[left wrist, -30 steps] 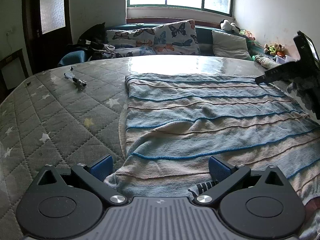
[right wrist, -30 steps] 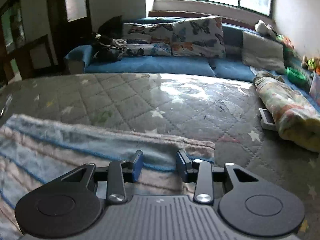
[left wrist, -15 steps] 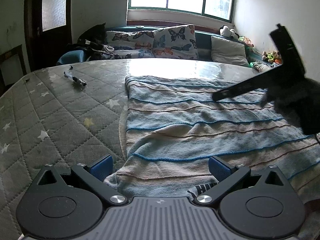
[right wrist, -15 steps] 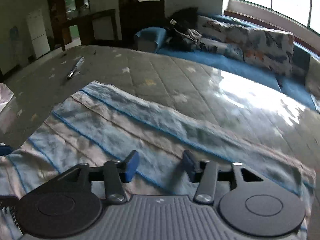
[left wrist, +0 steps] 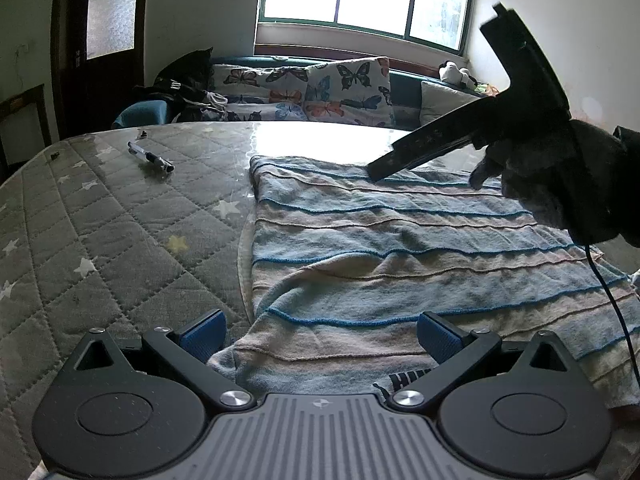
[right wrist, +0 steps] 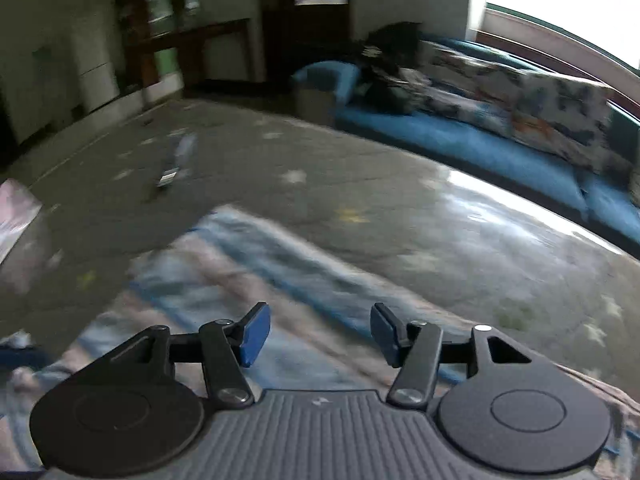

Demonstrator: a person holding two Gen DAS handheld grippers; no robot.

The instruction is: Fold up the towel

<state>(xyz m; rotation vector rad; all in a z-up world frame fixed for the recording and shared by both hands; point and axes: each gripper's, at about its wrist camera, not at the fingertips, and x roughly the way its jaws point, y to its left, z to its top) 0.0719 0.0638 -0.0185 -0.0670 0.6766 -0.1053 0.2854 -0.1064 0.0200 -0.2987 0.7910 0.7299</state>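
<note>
A towel (left wrist: 400, 248) with blue and beige stripes lies flat on the grey quilted star-print cover (left wrist: 100, 240). My left gripper (left wrist: 320, 336) is open wide at the towel's near left corner. That corner lies loose between its blue pads, which do not press on it. My right gripper (right wrist: 319, 334) hovers over the towel (right wrist: 240, 280) near its far edge; its jaws are opening and nothing is between them. In the left wrist view a gloved hand (left wrist: 560, 184) holds it, with one of its dark fingers (left wrist: 420, 152) slanting down toward the far edge.
A pen (left wrist: 150, 157) lies on the cover to the left of the towel, and shows blurred as the pen (right wrist: 176, 160) in the right wrist view. A blue sofa (right wrist: 460, 148) with butterfly cushions (left wrist: 340, 88) runs along the back. A cable (left wrist: 612, 304) hangs from the hand.
The right gripper has swung left along the towel's far edge and rolled, and its jaws have spread wider. The left gripper has stayed at the near corner.
</note>
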